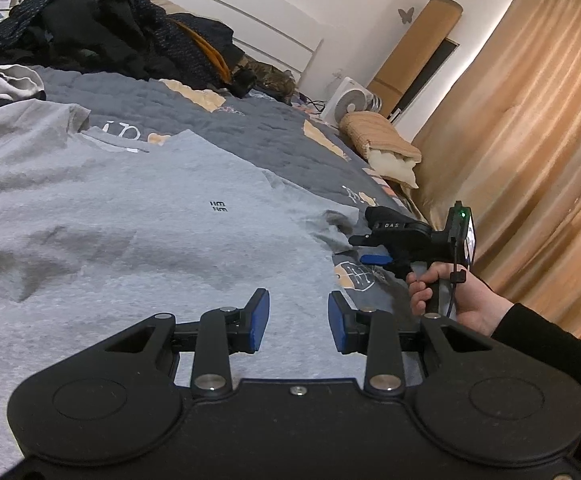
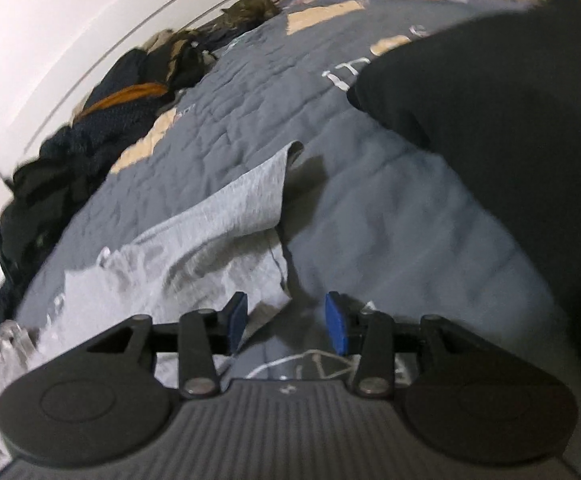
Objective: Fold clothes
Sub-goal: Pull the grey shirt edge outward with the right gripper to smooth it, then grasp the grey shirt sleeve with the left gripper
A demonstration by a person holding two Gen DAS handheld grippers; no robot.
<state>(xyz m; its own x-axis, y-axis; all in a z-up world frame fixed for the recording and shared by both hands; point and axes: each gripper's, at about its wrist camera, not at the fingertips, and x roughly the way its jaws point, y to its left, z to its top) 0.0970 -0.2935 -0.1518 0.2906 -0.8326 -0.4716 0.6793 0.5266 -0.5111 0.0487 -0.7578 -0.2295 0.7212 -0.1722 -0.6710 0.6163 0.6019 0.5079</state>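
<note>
A grey T-shirt [image 1: 138,220] lies spread flat on the dark grey quilt [image 1: 250,128] of a bed. Just above its near part hovers my left gripper [image 1: 298,320], open, with nothing between its blue pads [image 1: 260,320]. A hand [image 1: 450,296] holds my right gripper [image 1: 364,249] at the shirt's right sleeve [image 1: 336,224]. The right wrist view is blurred. There the right gripper [image 2: 286,320] stands open over the quilt [image 2: 390,220], and the sleeve's [image 2: 242,204] loose edge lies by its left pad [image 2: 236,318], not pinched. A black-sleeved arm [image 2: 510,140] fills the right side.
A heap of dark clothes [image 1: 102,28] lies at the bed's far side, with a pale grey garment [image 1: 6,80] at the left. Beyond the bed's right edge are a beige pillow [image 1: 382,140], a white fan [image 1: 350,104] and tan curtains [image 1: 530,120].
</note>
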